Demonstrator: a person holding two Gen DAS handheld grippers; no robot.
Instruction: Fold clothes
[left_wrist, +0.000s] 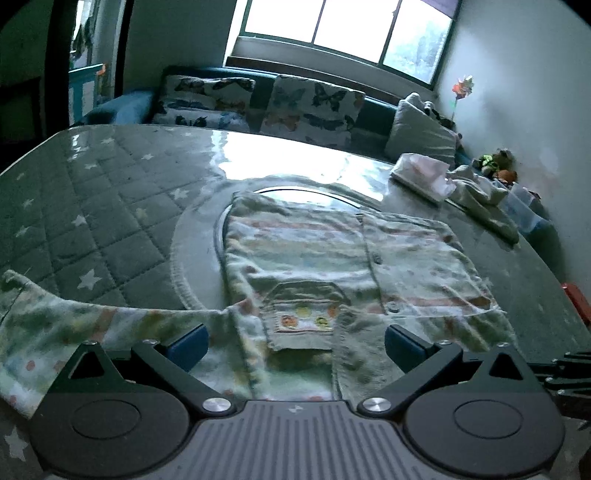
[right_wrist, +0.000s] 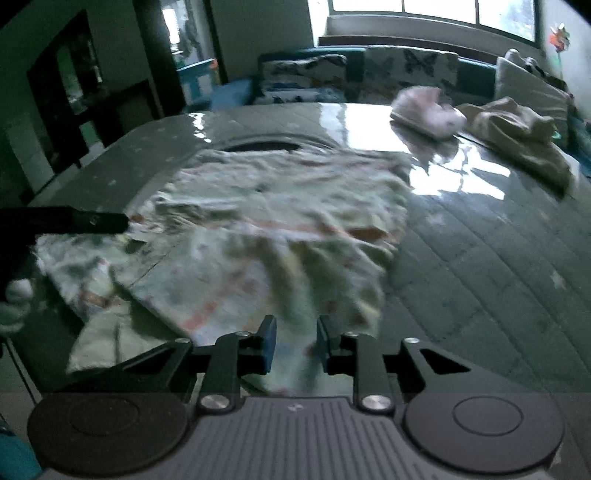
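Two grippers work one small printed shirt (left_wrist: 325, 258) spread on the counter (left_wrist: 110, 206). Ahead of the left gripper (left_wrist: 295, 347), whose jaws stand spread wide and hold nothing, lies the shirt's body, its long axis running away from them; one sleeve (left_wrist: 74, 332) trails off to the left of those jaws. The right gripper (right_wrist: 293, 345) has its jaws nearly together, pinching a raised fold of the shirt's near edge, so I'd judge that hand better placed to carry the cloth over.
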